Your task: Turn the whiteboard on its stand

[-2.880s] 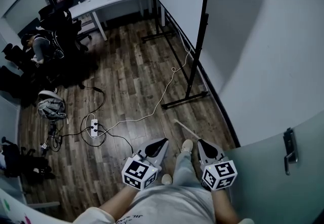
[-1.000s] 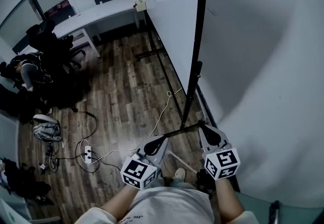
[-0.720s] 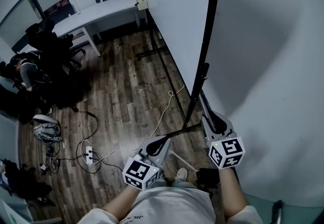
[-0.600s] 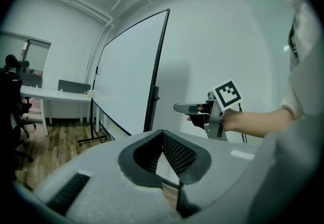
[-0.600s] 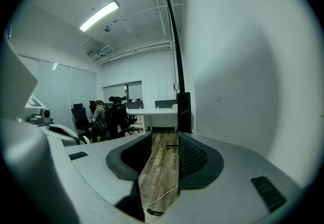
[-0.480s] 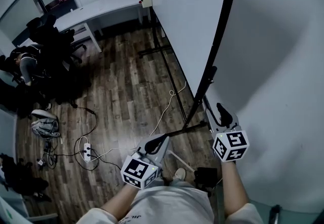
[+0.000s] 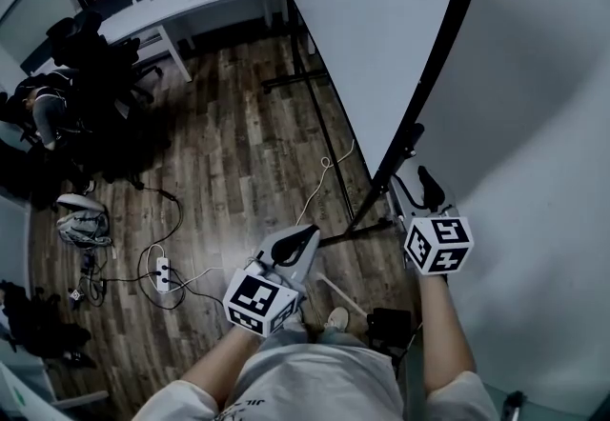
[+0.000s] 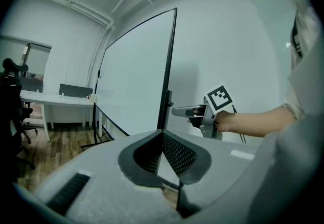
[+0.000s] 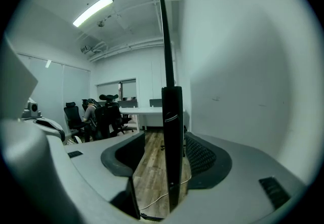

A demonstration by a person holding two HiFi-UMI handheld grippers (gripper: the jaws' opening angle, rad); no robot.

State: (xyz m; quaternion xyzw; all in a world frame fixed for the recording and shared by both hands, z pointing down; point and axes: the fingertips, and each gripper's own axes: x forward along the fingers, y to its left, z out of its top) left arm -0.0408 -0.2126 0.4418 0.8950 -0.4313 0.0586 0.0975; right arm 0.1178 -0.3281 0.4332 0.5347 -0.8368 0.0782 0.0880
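Note:
The whiteboard [image 7: 381, 38] is a tall white panel in a black frame [image 7: 440, 52], standing on a black floor stand [image 7: 357, 230] close to the wall. My right gripper [image 7: 416, 183] is at the near vertical edge of the frame. Its jaws are opening, and the black frame bar [image 9: 172, 132] stands between them with floor showing on its left side. The right gripper [image 9: 167, 138] is not pressing on the bar. My left gripper [image 7: 310, 233] hangs lower and to the left, away from the board, shut on nothing. From the left gripper [image 8: 162, 134] view, the whiteboard [image 8: 134, 81] shows ahead.
A white wall [image 7: 553, 124] runs just behind the board. A white desk [image 7: 191, 0] stands at the far end, with office chairs and a seated person [image 7: 48, 105] at left. A power strip [image 7: 162, 269], cables and a bag [image 7: 74, 205] lie on the wood floor.
The view has come closer to the board. My right gripper rose from waist height to the frame's near edge and its jaws spread around the bar. The left gripper barely moved.

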